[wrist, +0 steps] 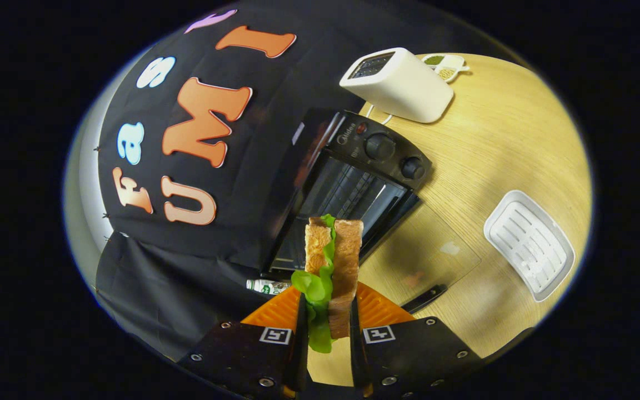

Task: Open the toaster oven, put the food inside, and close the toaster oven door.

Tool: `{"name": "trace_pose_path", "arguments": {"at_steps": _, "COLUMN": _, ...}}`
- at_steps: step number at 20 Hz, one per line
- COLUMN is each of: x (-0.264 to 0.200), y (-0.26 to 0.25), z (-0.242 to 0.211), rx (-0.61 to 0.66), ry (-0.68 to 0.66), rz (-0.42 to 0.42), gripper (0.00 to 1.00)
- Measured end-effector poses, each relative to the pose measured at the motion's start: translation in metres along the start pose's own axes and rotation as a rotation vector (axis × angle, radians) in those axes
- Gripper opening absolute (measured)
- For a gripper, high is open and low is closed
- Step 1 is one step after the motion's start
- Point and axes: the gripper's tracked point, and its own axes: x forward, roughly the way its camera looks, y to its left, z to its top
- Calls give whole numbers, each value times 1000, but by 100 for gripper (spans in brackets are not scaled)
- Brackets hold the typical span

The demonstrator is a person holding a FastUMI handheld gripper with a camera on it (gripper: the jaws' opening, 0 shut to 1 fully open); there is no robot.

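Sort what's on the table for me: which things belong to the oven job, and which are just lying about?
For the job:
sandwich, clamped between the gripper jaws
toaster oven, with glass door already open flat

Lying about:
white toaster
white ridged tray
small divided dish

A sandwich (334, 266) of two toasted bread slices with green lettuce between them stood on edge, pinched between the fingers of the gripper (326, 316), which pressed on it from both sides. Just beyond it sat the black toaster oven (353, 189) on the wooden table, its glass door (425, 250) swung fully down and lying flat, the wire rack inside showing, two knobs on its control panel
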Motion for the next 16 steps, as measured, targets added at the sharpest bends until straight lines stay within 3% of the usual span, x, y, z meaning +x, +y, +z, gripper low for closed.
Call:
{"name": "trace_pose_path", "arguments": {"at_steps": 5, "x": 44, "y": -9, "z": 9, "rx": 60, "ry": -79, "rz": -53, "gripper": 33}}
{"name": "trace_pose_path", "arguments": {"at_steps": 8, "x": 70, "y": 4, "z": 19, "rx": 147, "ry": -147, "rz": -10, "gripper": 33}}
{"name": "trace_pose_path", "arguments": {"at_steps": 16, "x": 130, "y": 6, "z": 33, "rx": 235, "ry": -297, "rz": -57, "gripper": 33}}
